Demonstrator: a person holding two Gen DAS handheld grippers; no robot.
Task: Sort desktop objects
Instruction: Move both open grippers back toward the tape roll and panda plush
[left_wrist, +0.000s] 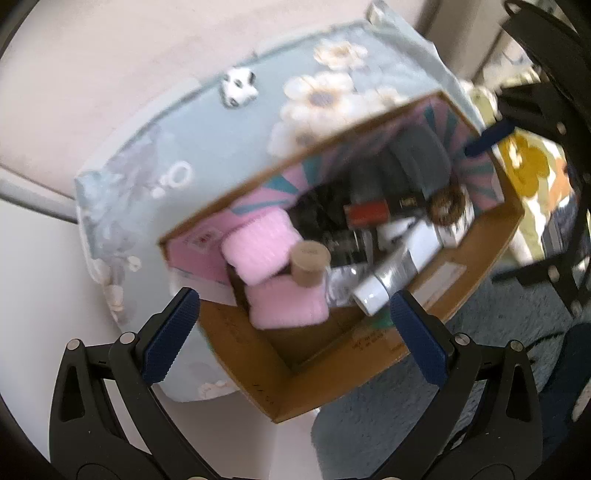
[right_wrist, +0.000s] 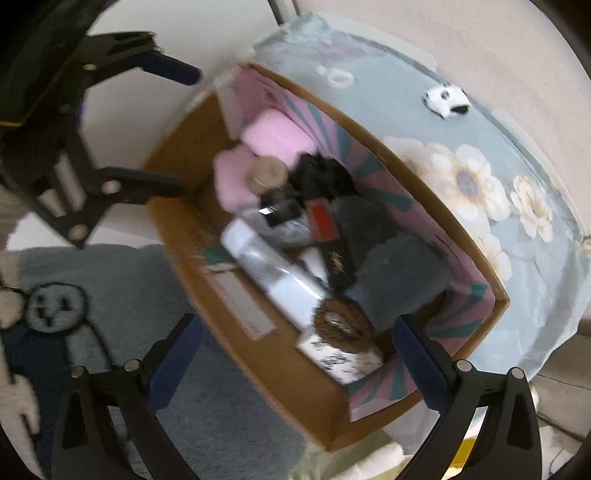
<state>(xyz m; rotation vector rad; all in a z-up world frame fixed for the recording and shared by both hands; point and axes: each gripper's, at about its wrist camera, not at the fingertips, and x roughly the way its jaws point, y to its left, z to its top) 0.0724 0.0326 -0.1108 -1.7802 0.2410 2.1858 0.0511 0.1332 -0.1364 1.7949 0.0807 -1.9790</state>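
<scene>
Pale floor and a grey-blue rug lie below a table (left_wrist: 229, 122) draped in a glossy blue cloth printed with white flowers. On it stands a cardboard box (right_wrist: 258, 354), open-topped, one inner wall lined with pink-and-teal striped paper.

I judge the sorting nearly done: the box is packed, and the only loose thing I see on the table is a small black-and-white toy (left_wrist: 239, 88), well apart from the box, near the far edge.

Inside, two pink knitted pads (left_wrist: 258, 251) look soft and ribbed; beside them a jar with a cork-coloured round lid (left_wrist: 309, 262). A white tube (left_wrist: 384, 284) with a shiny silver band lies slanted, next to a flat red piece (left_wrist: 369, 214), dark fuzzy cloth (right_wrist: 399, 273) and a brown ring (right_wrist: 340, 325) on a small white carton. Blur hides finer detail.

My left gripper (left_wrist: 295, 328) hangs over the box's near corner, jaws spread wide, nothing between them. My right gripper (right_wrist: 295, 354) is likewise wide and empty above the other end.
</scene>
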